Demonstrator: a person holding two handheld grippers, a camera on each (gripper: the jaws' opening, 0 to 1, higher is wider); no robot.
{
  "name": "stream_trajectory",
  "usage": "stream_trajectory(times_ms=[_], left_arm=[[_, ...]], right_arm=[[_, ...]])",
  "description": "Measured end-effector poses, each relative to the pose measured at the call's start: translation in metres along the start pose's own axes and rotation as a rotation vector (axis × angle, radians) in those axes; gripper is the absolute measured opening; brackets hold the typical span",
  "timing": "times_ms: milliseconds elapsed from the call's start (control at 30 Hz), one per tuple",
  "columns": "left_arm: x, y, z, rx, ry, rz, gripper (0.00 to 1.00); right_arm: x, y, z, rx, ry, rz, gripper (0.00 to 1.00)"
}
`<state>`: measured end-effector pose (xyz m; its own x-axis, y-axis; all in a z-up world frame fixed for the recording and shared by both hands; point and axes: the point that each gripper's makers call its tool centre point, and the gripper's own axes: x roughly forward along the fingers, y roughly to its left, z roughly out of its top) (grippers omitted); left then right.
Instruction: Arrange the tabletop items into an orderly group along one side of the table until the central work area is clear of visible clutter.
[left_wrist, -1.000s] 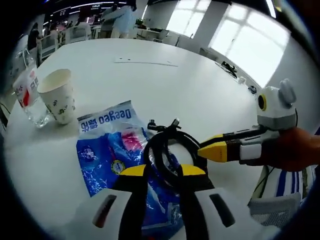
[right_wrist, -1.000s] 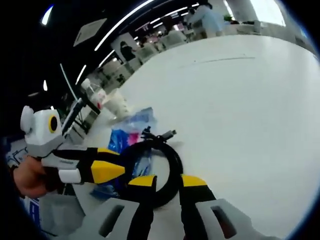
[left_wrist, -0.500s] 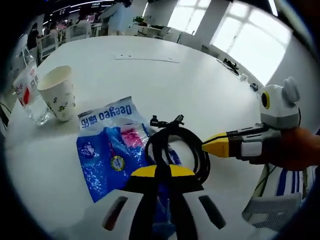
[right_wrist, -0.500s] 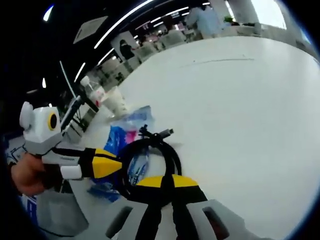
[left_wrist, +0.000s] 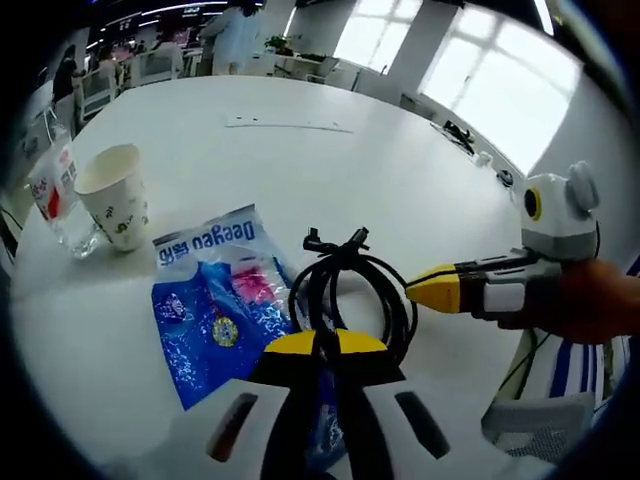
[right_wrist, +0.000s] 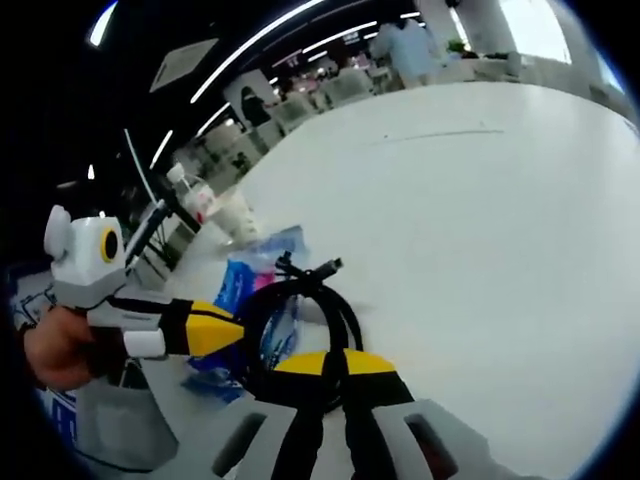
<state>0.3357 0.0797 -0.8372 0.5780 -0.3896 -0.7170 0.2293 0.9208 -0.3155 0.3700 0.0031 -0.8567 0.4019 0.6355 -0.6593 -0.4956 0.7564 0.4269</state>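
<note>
**Both grippers pinched on the black cable coil over the blue packet**

The coiled black cable with small connector ends (left_wrist: 352, 290) sits near the front edge of the round white table (left_wrist: 300, 170), just ahead of both grippers. Its loop is longer than it is wide, and in the left gripper view that long axis runs away from the camera toward the table's middle, with the loose plug ends pointing to the far side. In the right gripper view the same coil (right_wrist: 300, 310) stretches up and leftward, plug tips at its far end.

The left gripper (left_wrist: 325, 345), yellow-tipped with black jaws, has its jaws drawn together with no gap showing, pinching the near arc of the coil. The right gripper (right_wrist: 332, 365) is likewise pressed tight on the coil's near arc in its own view. In the left gripper view the right gripper (left_wrist: 440, 290) comes in from the right with its yellow tip against the coil's side, a person's hand (left_wrist: 590, 300) around its handle. In the right gripper view the left gripper (right_wrist: 215, 335) reaches in from the left to the coil.

The coil overlaps the right part of a flat blue plastic packet printed with white lettering (left_wrist: 215, 300), which lies on the table. Well apart to the left stand a white paper cup with a small leaf pattern (left_wrist: 115, 195) and, just beside it, a clear plastic bottle with a red label (left_wrist: 55, 195). A thin white sheet (left_wrist: 288, 124) lies flat further across the table.
</note>
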Motion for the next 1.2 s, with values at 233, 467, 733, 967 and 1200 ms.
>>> stream_trajectory(times_ms=[233,467,733,967,1200], left_arm=[[0.012,-0.008,0.004,0.005,0.007,-0.014,0.0],[0.028,-0.028,0.011,0.033,0.011,-0.052,0.0],[0.047,-0.052,0.018,0.053,0.016,-0.089,0.0],[0.059,-0.065,0.023,0.047,0.022,-0.108,0.0],[0.069,-0.065,0.029,0.041,0.028,-0.109,0.0]], right_arm=[[-0.014,-0.015,0.009,-0.007,-0.019,-0.016,0.0],[-0.032,-0.029,0.006,-0.001,-0.032,-0.051,0.0],[-0.05,-0.057,0.011,0.001,-0.042,-0.087,0.0],[-0.063,-0.066,0.011,0.003,-0.043,-0.105,0.0],[-0.053,-0.075,0.018,0.005,-0.037,-0.106,0.0]])
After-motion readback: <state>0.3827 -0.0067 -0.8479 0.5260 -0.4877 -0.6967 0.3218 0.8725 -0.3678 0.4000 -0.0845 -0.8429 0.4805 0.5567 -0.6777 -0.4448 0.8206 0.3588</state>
